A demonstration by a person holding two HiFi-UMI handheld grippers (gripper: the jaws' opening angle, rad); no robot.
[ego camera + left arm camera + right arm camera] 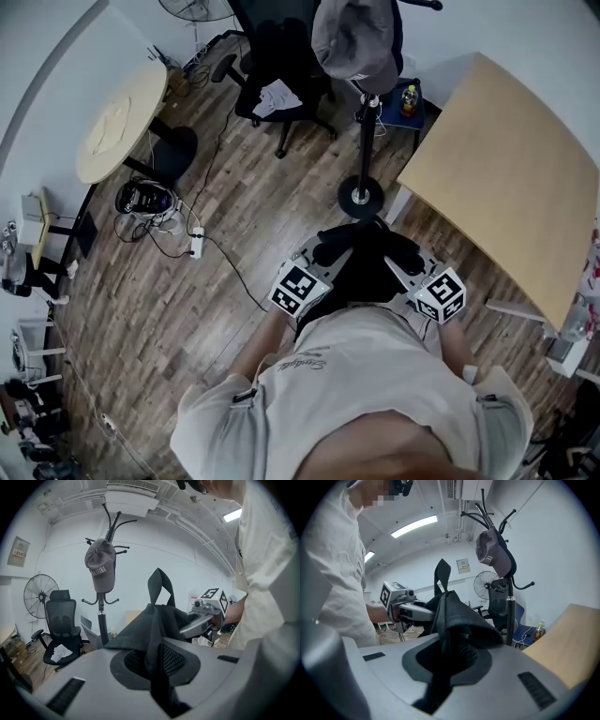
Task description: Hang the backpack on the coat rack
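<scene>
With the left gripper (154,667) and right gripper (449,663) each pinching the backpack (361,272) slung between them, best lift its loop (159,584) level over a free hook (127,522) on the rack (364,141) ahead.

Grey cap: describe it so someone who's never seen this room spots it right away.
Find the black coat rack standing on the wood floor between the black office chair and the light wooden table. The grey cap hangs near its top. It is the only thing on the rack, with white lettering across the front.
</scene>
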